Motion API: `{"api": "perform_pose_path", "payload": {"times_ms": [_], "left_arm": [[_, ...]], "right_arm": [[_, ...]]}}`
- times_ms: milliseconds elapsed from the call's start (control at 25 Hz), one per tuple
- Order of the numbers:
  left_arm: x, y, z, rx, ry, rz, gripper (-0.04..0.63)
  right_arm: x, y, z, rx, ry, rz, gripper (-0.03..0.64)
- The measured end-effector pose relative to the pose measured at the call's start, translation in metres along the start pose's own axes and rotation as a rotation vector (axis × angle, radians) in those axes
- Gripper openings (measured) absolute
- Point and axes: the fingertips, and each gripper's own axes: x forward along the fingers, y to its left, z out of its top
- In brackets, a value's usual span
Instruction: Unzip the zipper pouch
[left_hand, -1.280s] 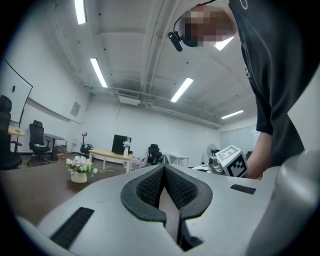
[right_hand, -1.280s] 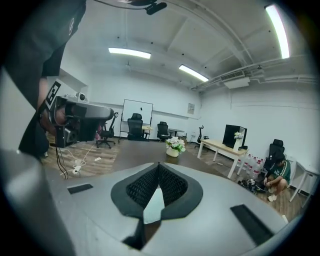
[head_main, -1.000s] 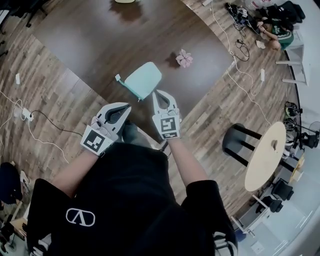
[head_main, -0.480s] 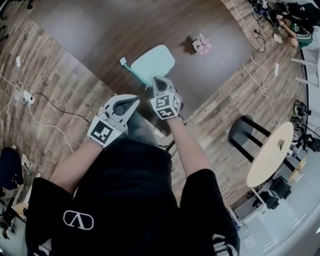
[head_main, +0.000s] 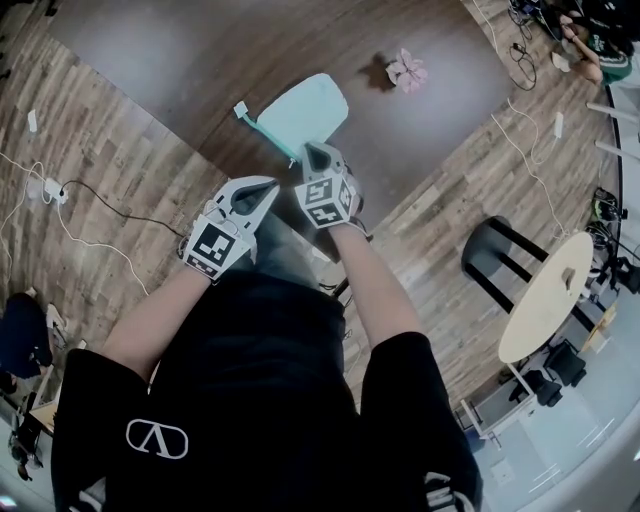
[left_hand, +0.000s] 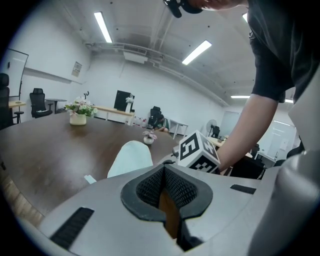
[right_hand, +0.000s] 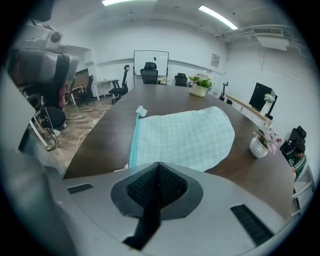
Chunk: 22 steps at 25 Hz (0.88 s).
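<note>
A mint-green zipper pouch (head_main: 303, 108) lies flat on the dark brown table (head_main: 180, 60). Its zipper runs along the left edge (right_hand: 134, 142), ending in a white pull tab (head_main: 240, 110) at the far end. My right gripper (head_main: 313, 152) is shut with nothing in it, its tips just over the pouch's near corner. In the right gripper view the pouch (right_hand: 185, 137) fills the space ahead of the jaws. My left gripper (head_main: 270, 190) is also shut and empty. It stays left of the right one, short of the pouch (left_hand: 131, 157).
A small pot of pink flowers (head_main: 406, 70) stands on the table beyond the pouch, and a bigger vase (right_hand: 200, 90) farther back. A black stool (head_main: 498, 255) and a round side table (head_main: 548, 300) are at the right. Cables (head_main: 90, 235) trail over the wooden floor.
Both grippers have dropped towards the table and come closer to the pouch. The right one's tips now reach its near corner. The jaws stayed shut.
</note>
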Motion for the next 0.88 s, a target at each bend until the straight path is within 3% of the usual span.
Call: {"api": "perform_pose_path", "payload": {"times_ms": [360,520,680,880], "left_arm": [[0.02,0.007,-0.044,0.069,0.119,0.065,0.003],[0.038,0.015,-0.073,0.068,0.231,0.091,0.011],[0.053,0.018,-0.095,0.022,0.319,0.063,0.104],[0.067,0.009,-0.103,0.02,0.363,0.026,0.115]], "right_arm": [[-0.003,0.004,0.001,0.029,0.011,-0.024,-0.002],[-0.003,0.006,-0.001,0.042,0.004,-0.032,-0.002],[-0.003,0.007,-0.002,0.041,0.0,-0.032,-0.002],[-0.005,0.007,-0.003,0.045,-0.004,-0.041,-0.002]]}}
